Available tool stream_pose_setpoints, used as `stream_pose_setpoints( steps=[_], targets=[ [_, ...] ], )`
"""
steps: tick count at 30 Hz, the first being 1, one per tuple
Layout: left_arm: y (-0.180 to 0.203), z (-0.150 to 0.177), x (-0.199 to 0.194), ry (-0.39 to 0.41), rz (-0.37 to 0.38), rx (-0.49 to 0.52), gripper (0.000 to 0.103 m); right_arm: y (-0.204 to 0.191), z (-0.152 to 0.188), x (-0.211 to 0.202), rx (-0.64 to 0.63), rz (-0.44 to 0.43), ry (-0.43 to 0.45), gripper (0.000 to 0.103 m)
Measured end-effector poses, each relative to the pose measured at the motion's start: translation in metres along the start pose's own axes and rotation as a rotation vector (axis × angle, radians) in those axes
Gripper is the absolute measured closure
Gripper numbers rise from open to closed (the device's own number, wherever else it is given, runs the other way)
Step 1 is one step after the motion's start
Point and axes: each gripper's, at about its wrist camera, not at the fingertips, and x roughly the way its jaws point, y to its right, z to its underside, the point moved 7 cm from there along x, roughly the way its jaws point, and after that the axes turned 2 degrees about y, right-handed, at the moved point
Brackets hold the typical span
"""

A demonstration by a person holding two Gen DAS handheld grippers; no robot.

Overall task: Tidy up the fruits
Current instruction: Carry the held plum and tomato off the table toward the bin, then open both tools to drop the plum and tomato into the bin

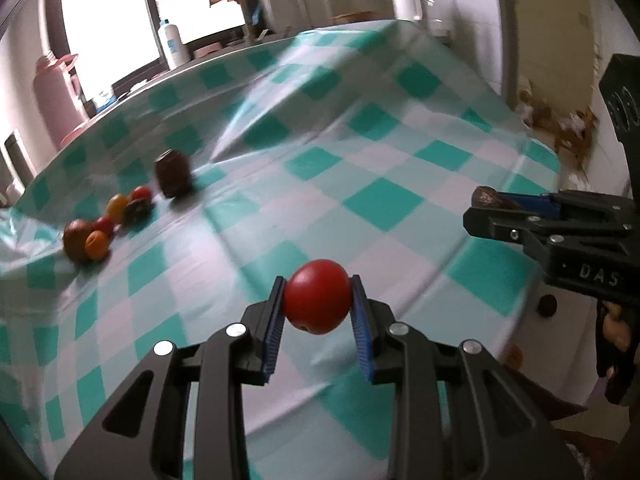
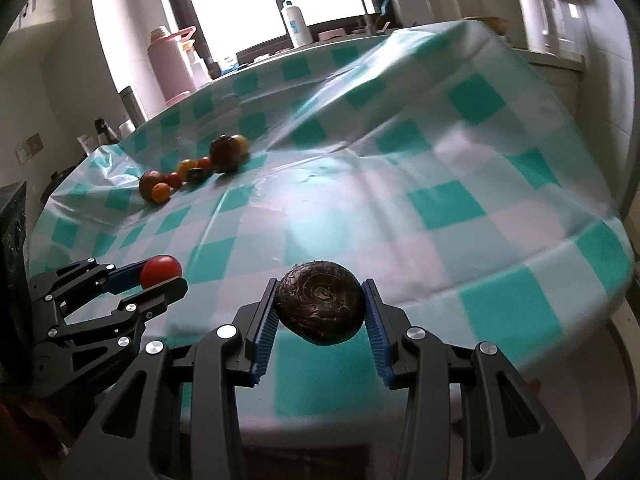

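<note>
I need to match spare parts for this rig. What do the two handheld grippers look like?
Both the left gripper and the right gripper are matte black, with slotted linkage arms joined by round silver pivot pins. Each finger carries a blue ribbed pad. From the left wrist view, the right gripper's body shows raised lettering "DAS". No cables visible.

— How does the left black two-finger gripper (image 1: 318, 304) stand?
— Angled downward, blue ribbed pads (image 1: 276, 328) pinching a round red fruit (image 1: 317, 302).
— And the right black two-finger gripper (image 2: 320, 308)?
— Likewise tilted down, clamping a dark brown rough bulb (image 2: 320, 303).
</note>
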Motion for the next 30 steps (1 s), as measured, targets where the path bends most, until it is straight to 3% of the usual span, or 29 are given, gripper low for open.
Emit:
stream_pose_setpoints(
  steps=[20, 26, 30],
  targets=[
    [0.165, -0.013, -0.001, 0.025, 0.178, 0.389, 0.072, 0.139, 0.044, -0.068, 0.233, 0.188, 0.081, 0.062],
    [0.218, 0.006, 0.001, 0.010, 0.256, 0.510, 0.071, 0.182, 0.073, -0.060, 0.303, 0.264, 0.006, 0.062],
    [0.246, 0.024, 0.014, -0.047, 0.335, 0.555, 0.071, 0.214, 0.100, -0.031, 0.358, 0.359, -0.152, 0.062]
  ],
)
